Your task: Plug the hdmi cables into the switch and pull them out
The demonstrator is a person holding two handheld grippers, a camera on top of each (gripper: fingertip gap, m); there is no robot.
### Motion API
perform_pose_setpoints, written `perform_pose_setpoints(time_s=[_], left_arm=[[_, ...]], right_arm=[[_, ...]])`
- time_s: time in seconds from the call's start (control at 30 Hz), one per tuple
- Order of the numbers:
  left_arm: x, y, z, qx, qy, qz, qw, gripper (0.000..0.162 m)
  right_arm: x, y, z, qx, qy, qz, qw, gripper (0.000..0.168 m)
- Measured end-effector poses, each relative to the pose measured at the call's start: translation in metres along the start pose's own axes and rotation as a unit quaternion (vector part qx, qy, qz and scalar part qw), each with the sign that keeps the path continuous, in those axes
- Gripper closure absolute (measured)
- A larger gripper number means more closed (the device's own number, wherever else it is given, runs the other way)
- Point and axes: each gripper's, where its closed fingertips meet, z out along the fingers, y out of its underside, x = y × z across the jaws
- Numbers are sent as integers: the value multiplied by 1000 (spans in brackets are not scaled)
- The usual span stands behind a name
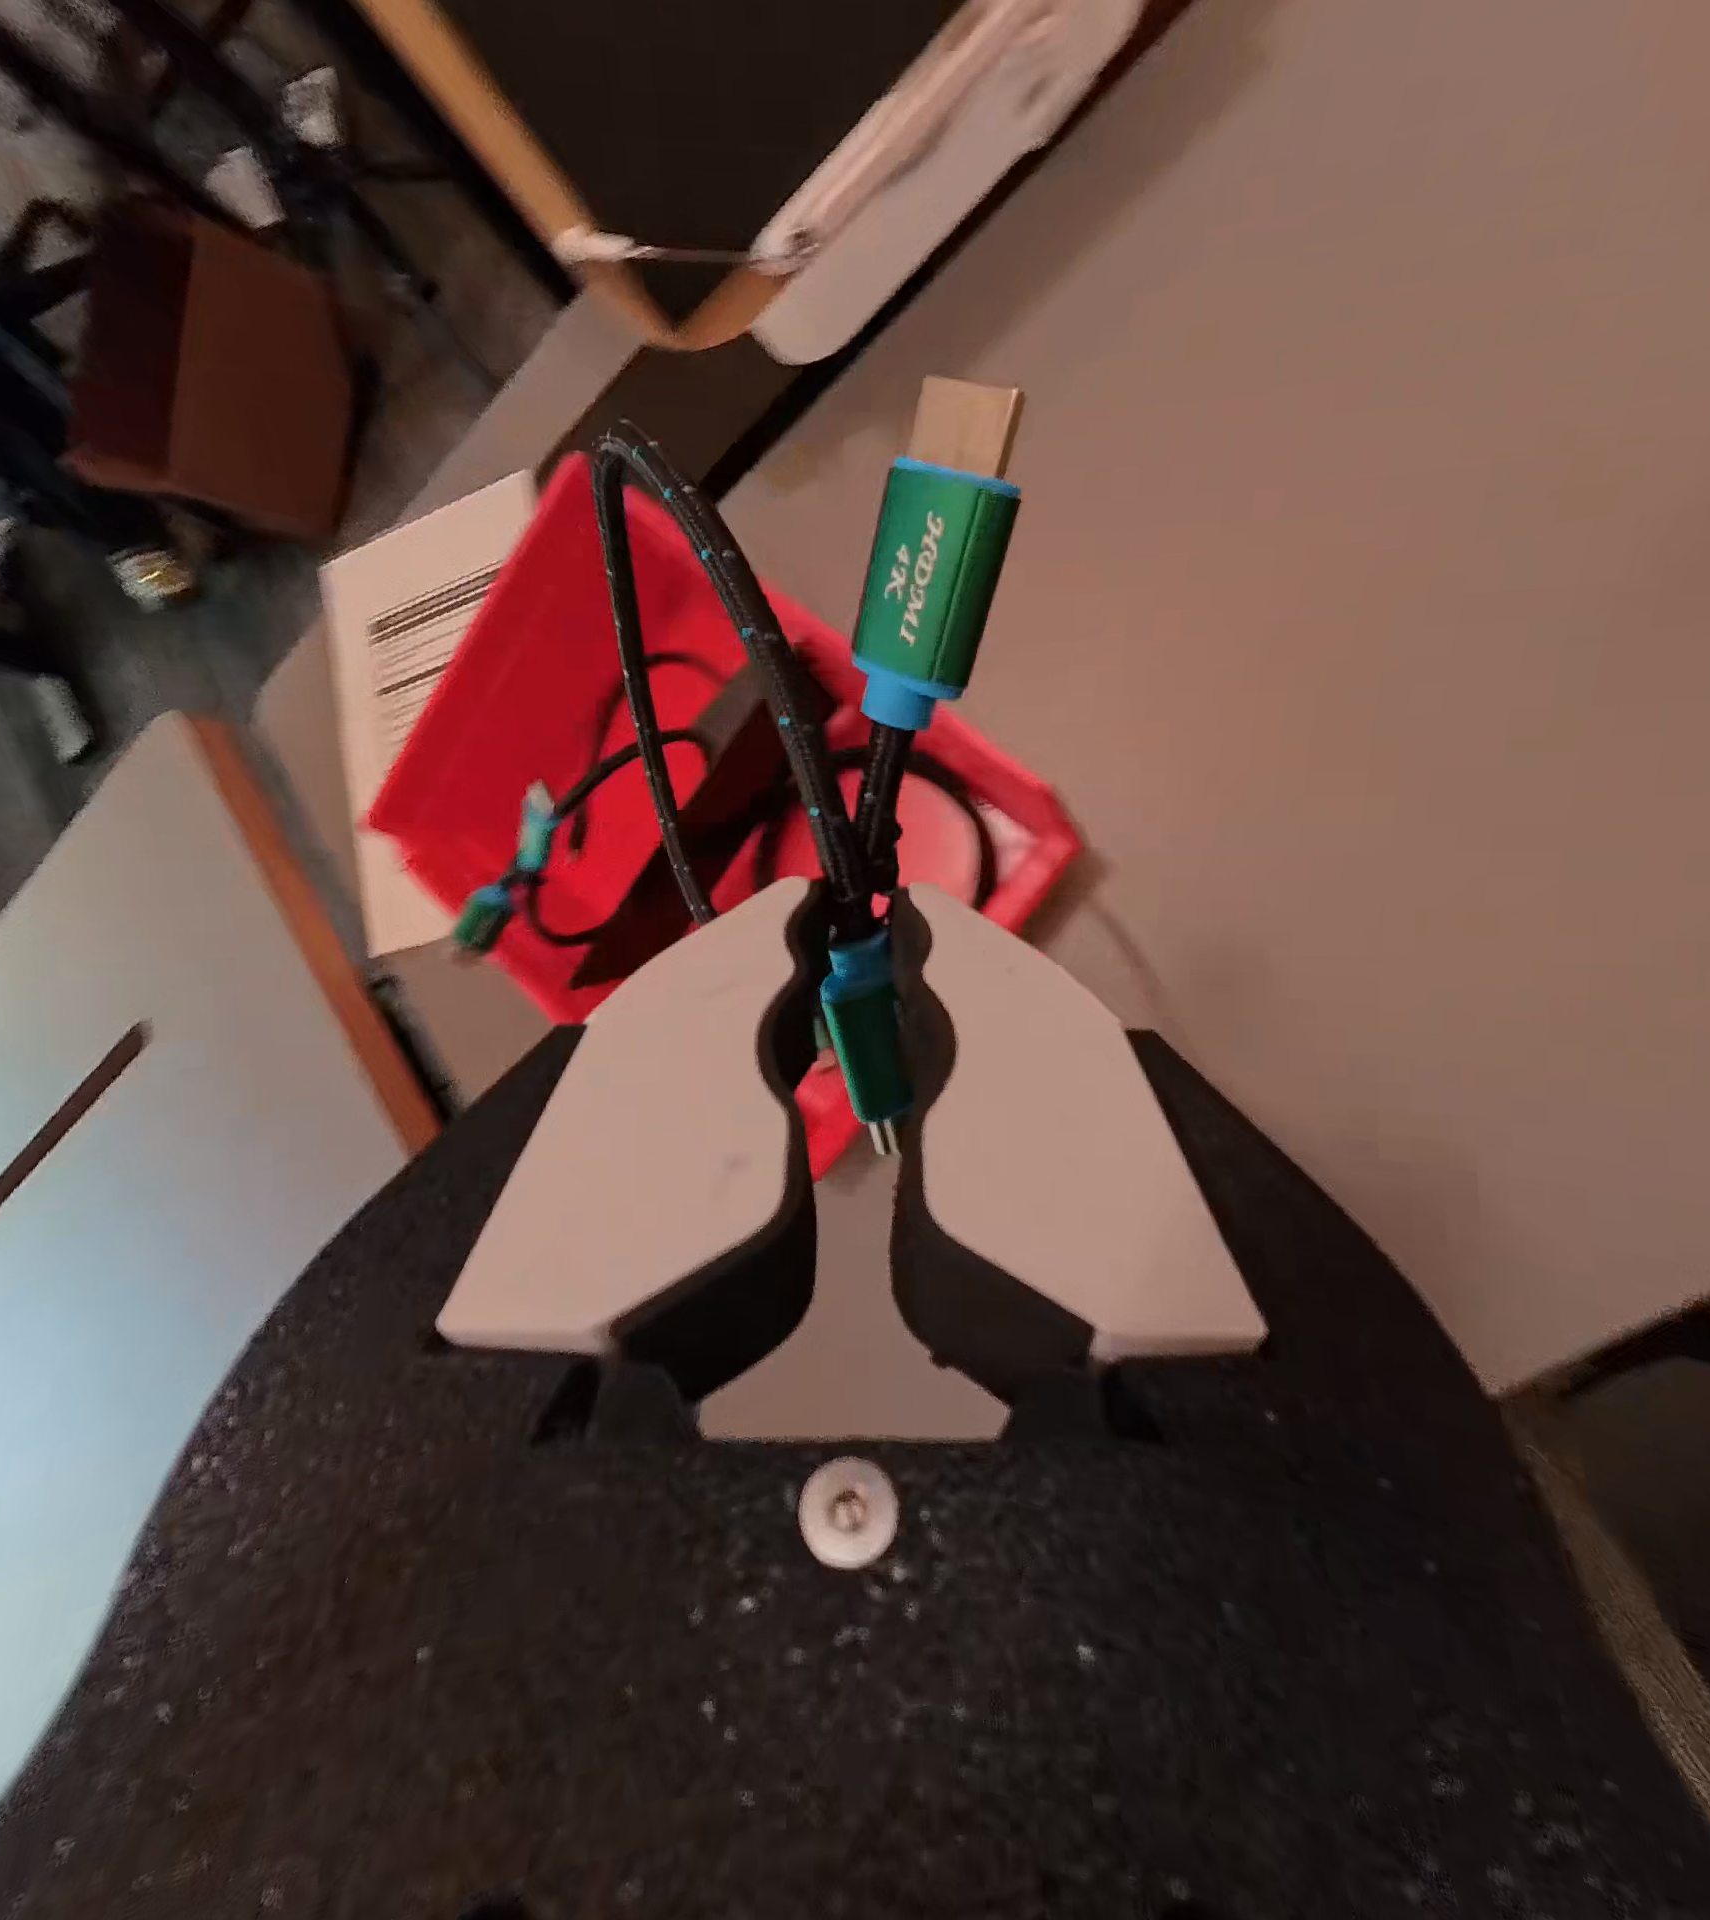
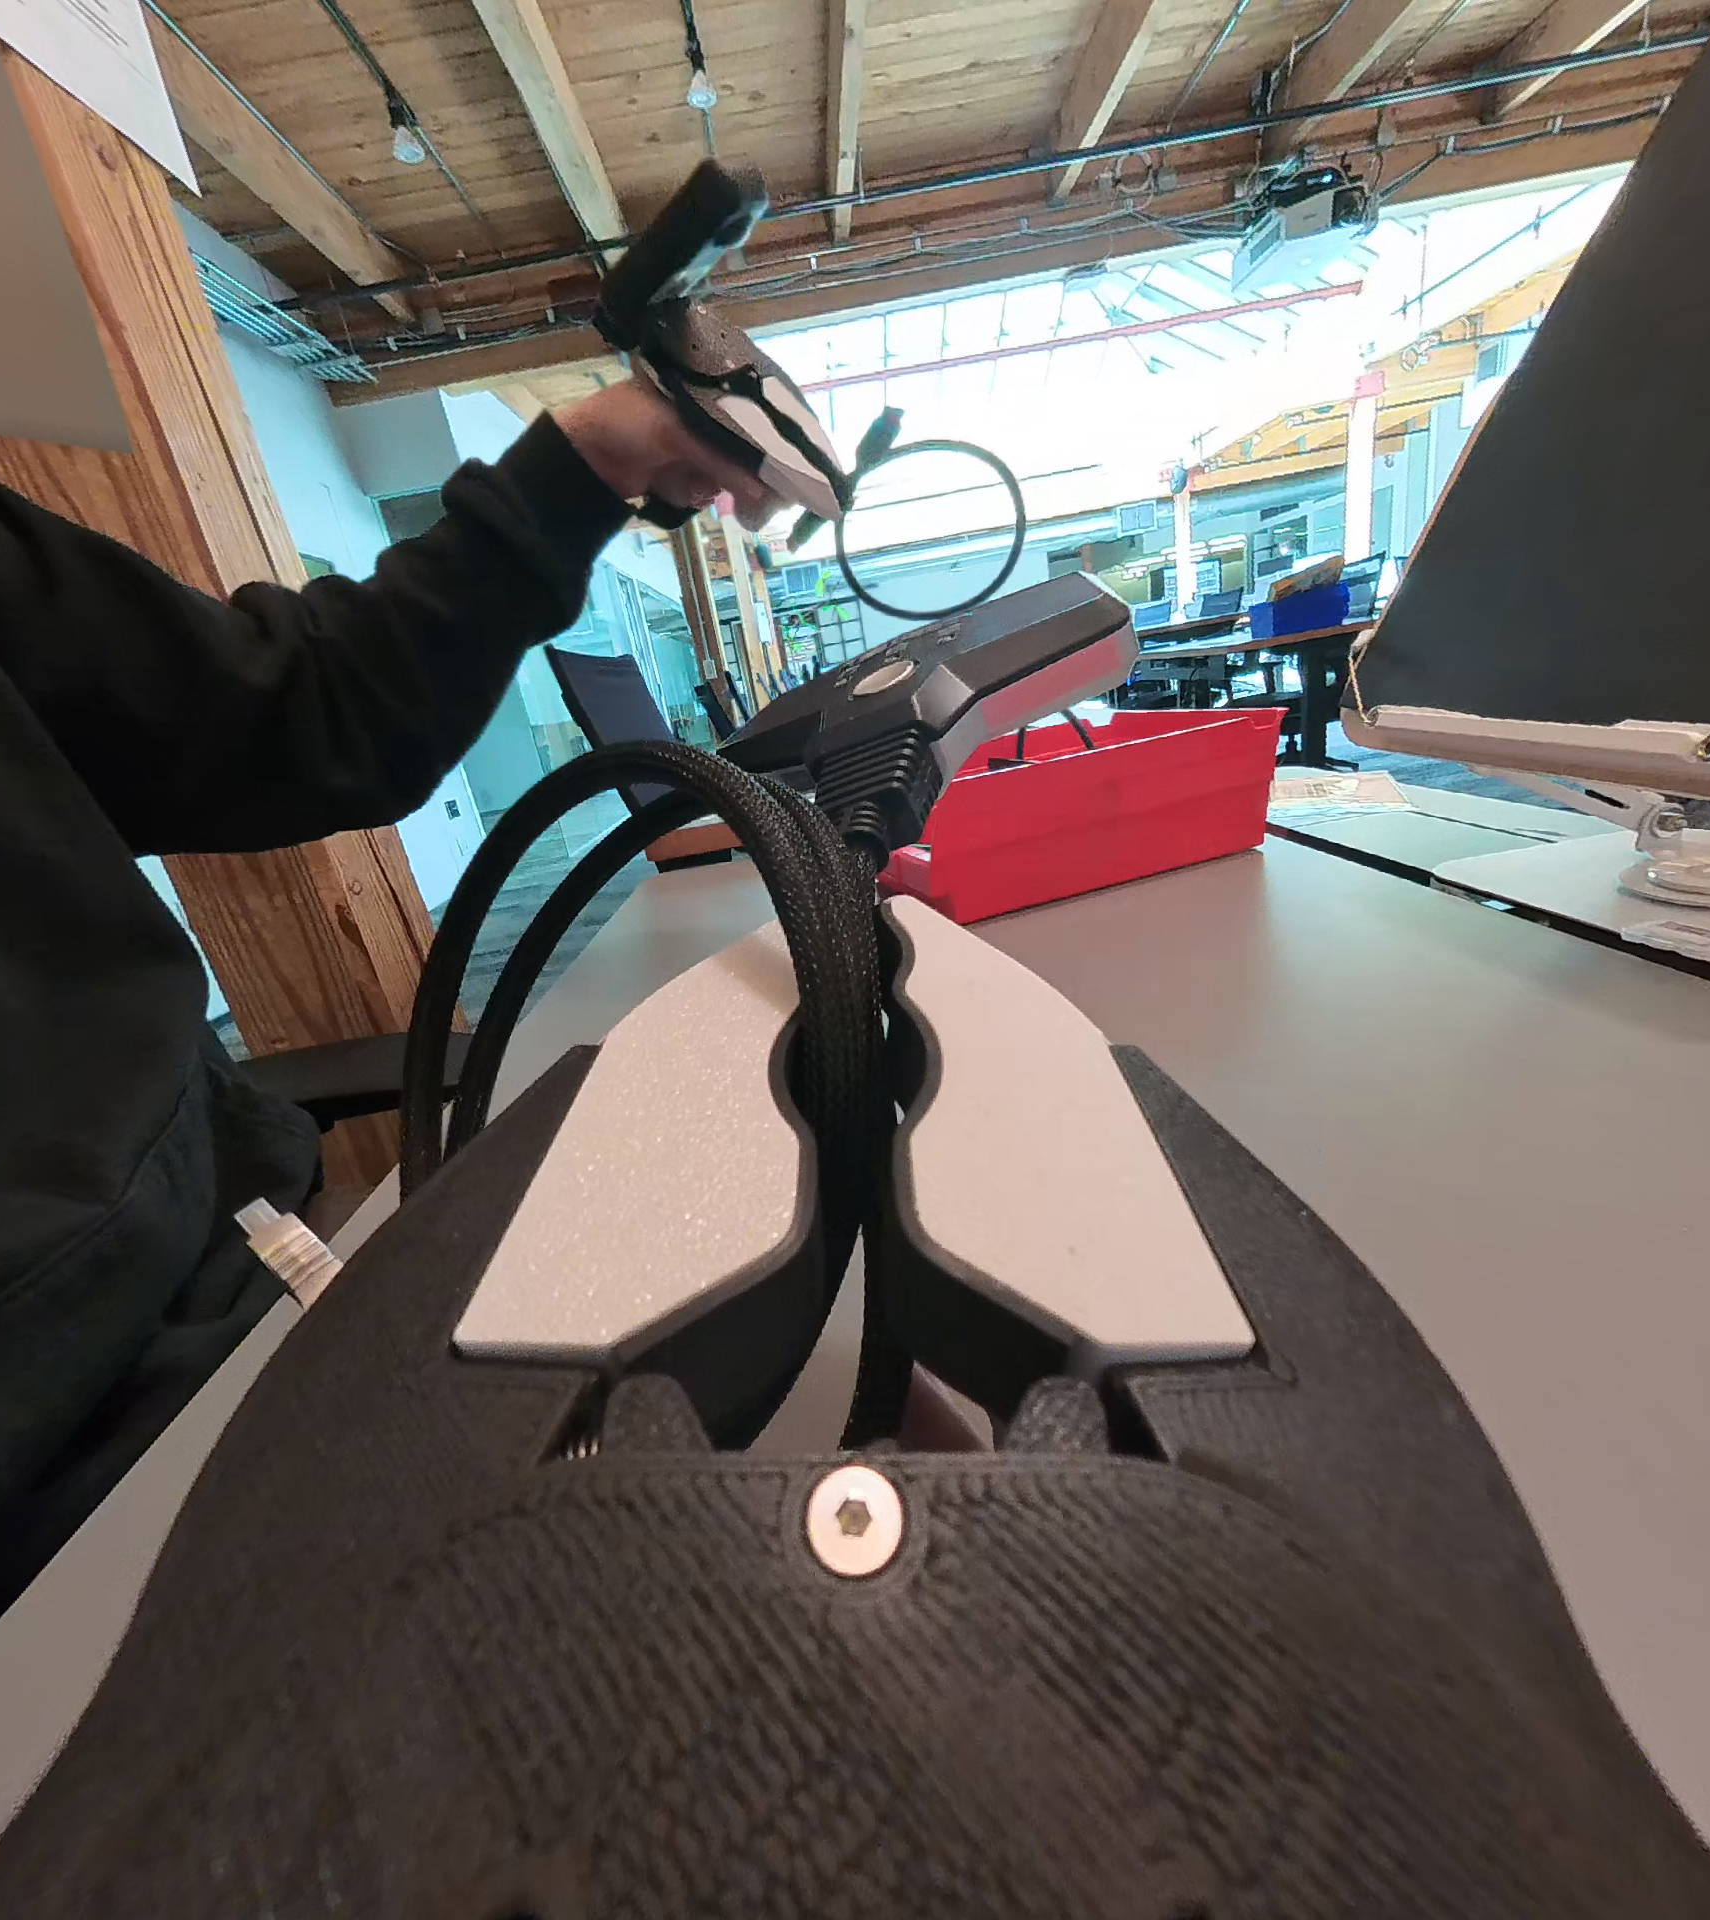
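In the left wrist view my left gripper (image 1: 856, 904) is shut on a short black braided HDMI cable (image 1: 726, 603), held above the red bin (image 1: 477, 748). One green plug (image 1: 939, 582) with a gold tip sticks up past the fingertips. The other green plug (image 1: 866, 1049) lies between the fingers. In the right wrist view my right gripper (image 2: 882, 920) is shut on the thick black braided leads (image 2: 835, 935) of the black and grey switch (image 2: 944, 686), which is raised above the table. The left gripper (image 2: 778, 436) shows farther off, held high with the cable loop (image 2: 934, 530).
The red bin (image 2: 1090, 800) stands on the grey table (image 2: 1350, 1143) and holds more green-plugged cables (image 1: 529, 831) and a dark block (image 1: 737, 717). A white sheet (image 1: 415, 665) lies under it. A black panel on a white stand (image 2: 1609, 468) is at the right, a wooden post (image 2: 155, 520) at the left.
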Motion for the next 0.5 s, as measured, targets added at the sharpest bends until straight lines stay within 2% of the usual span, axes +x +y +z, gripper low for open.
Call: perform_pose_setpoints(time_s=[0.13, 0.2, 0.33, 0.5], left_arm=[[66, -18, -1, 46, 122, 33, 991, 151], [96, -20, 6, 48, 150, 72, 985, 151], [141, -13, 30, 9, 123, 136, 983, 151], [211, 11, 83, -39, 117, 180, 976, 151]], right_arm=[[-4, -2, 1, 4, -9, -4, 1000, 161], [-5, -3, 1, 8, -13, -7, 1000, 161], [-6, -3, 1, 8, -15, -8, 1000, 161], [-8, -4, 2, 9, -19, -13, 1000, 161]])
